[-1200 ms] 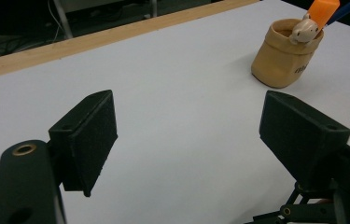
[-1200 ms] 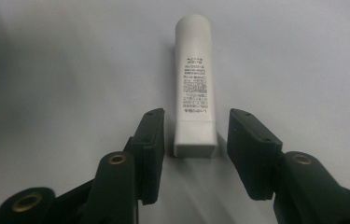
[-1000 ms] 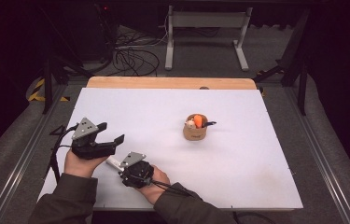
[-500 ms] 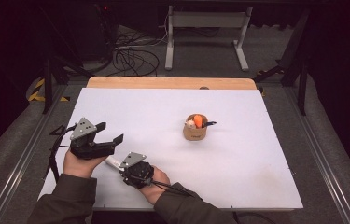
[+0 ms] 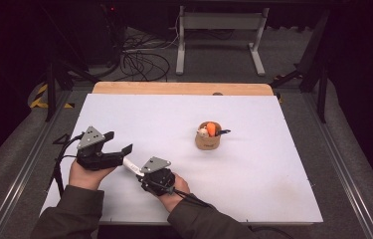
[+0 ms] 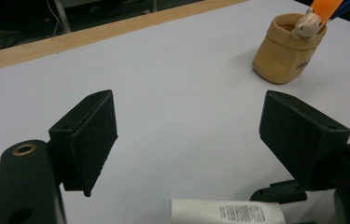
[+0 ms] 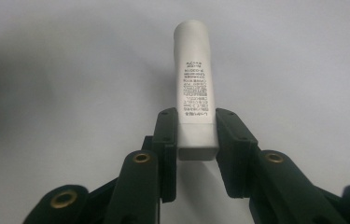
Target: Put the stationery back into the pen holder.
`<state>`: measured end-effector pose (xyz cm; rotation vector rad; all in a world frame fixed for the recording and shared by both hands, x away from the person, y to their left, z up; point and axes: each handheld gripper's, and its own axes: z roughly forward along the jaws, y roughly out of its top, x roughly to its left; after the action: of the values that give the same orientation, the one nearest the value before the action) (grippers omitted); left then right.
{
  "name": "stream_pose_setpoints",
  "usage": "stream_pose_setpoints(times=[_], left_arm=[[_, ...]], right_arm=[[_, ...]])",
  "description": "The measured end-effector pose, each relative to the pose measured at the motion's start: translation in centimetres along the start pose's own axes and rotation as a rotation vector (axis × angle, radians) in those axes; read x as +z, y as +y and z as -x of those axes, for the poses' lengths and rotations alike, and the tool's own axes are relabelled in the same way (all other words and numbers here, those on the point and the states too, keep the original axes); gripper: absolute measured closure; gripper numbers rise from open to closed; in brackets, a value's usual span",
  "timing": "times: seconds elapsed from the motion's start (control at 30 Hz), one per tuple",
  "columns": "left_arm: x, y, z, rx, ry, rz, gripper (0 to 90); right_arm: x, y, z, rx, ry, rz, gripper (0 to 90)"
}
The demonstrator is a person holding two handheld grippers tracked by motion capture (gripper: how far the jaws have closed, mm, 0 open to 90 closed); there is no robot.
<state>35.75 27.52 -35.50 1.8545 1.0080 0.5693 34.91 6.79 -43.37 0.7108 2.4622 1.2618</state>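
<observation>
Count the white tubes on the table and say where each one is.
1. The white tube lies near the table's front left, its flat end clamped in the right gripper, just beside the open left gripper. The tan pot's contents are unclear.

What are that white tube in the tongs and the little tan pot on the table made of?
The white tube looks like soft plastic with a matt finish: smooth skin, printed small text, a flat crimped end pinched in the right tongs. The tan pot could be glazed ceramic or moulded plastic: rounded walls and a dull sheen; the look leaves it open.
</observation>
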Motion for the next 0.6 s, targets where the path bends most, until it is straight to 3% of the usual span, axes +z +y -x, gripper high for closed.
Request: stream_pose_setpoints(times=[0.6], left_arm=[[1.4,-0.6,0.5,0.004,-0.043,-0.037,21.7]], right_arm=[[-3.8,0.8,2.8,0.021,-0.068,0.149,71.7]])
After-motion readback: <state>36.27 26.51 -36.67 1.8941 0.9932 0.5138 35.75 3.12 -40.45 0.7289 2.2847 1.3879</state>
